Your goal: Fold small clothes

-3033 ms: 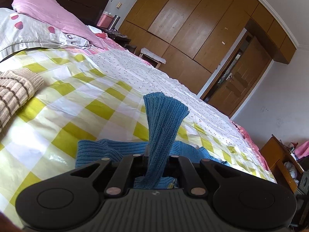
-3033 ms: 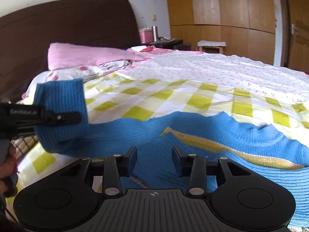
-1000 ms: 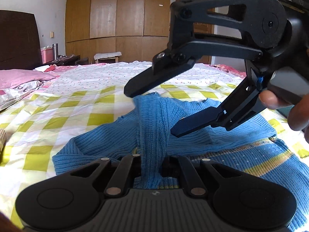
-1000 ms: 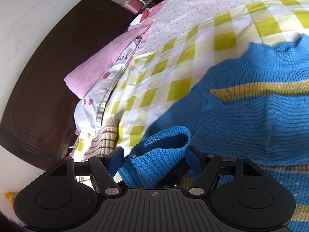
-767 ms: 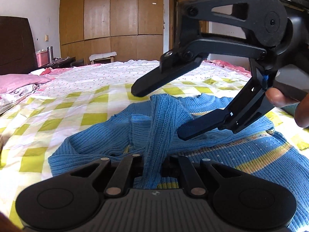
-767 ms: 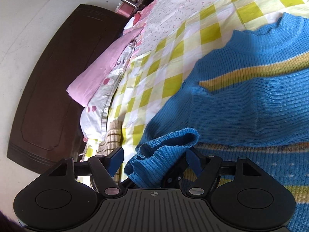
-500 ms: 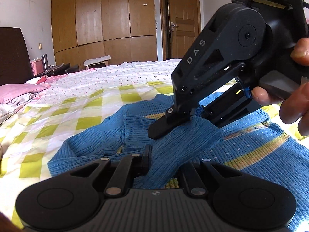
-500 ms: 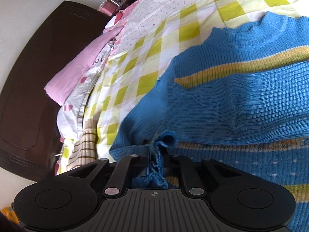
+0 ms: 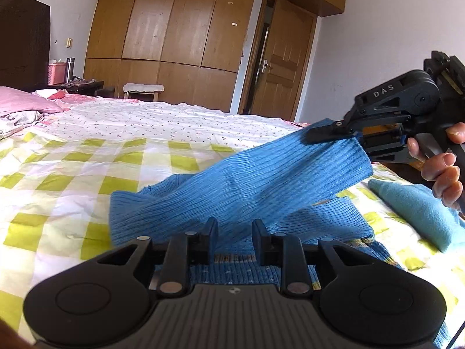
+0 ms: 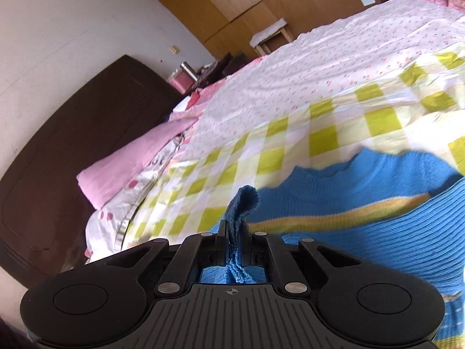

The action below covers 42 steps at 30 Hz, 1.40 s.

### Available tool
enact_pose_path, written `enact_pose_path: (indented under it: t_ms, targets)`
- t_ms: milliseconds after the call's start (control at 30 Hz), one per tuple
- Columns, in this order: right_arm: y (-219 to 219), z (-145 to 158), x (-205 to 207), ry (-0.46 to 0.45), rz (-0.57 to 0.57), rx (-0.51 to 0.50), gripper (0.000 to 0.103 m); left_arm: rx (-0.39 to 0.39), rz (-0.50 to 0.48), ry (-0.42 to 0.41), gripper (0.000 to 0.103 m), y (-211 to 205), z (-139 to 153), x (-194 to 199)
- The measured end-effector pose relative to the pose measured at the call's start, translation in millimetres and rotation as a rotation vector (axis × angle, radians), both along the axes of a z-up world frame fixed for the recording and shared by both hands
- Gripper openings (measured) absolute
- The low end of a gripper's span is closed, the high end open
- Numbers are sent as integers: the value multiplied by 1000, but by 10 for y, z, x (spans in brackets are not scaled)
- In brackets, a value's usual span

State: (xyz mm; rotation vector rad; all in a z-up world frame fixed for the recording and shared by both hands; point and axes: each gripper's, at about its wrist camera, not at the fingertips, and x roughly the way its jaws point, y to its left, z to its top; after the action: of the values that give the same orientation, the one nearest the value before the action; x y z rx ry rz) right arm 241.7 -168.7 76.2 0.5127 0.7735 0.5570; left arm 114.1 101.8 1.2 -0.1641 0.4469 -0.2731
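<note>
A blue knit sweater (image 10: 363,232) with yellow stripes lies on the yellow-checked bedsheet (image 9: 87,160). My right gripper (image 10: 234,232) is shut on the cuff of its sleeve (image 10: 242,206). In the left wrist view that gripper (image 9: 325,132) holds the sleeve (image 9: 261,183) stretched up and to the right above the sweater body (image 9: 261,267). My left gripper (image 9: 231,232) is open and empty, low over the sweater, just in front of the sleeve.
A light teal folded cloth (image 9: 418,206) lies on the bed at the right. Pink pillows (image 10: 130,157) and a dark headboard (image 10: 58,145) are at the left. Wooden wardrobes (image 9: 162,37) and a door (image 9: 279,67) stand beyond the bed.
My left gripper has opened and let go of the sleeve. My right gripper has closed on the cuff and pulled the sleeve up and to the right across the sweater.
</note>
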Motion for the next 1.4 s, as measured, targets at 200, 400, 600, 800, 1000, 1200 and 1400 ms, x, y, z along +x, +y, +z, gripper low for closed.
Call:
enact_pose_path:
  t_ms: [200, 400, 600, 800, 1000, 1200, 1400]
  targets:
    - [-678, -303, 32, 39, -164, -9, 7, 45, 32, 35, 32, -39, -105, 61]
    - [-1089, -744, -47, 99, -210, -17, 7, 36, 93, 119, 32, -33, -204, 187]
    - [-1316, -768, 44, 84, -238, 72, 7, 102, 153, 136, 32, -78, -182, 274]
    - [-1325, -844, 95, 116, -227, 18, 7, 125, 164, 128, 32, -186, -113, 407]
    - [-1201, -848, 43, 105, -186, -65, 9, 109, 158, 140, 33, -226, -42, 707]
    - [-1185, -799, -19, 89, -210, -165, 12, 206, 159, 227, 33, -245, -177, 1036]
    - [-1091, -546, -131, -40, -216, -275, 14, 231, 190, 203, 33, -188, -195, 882]
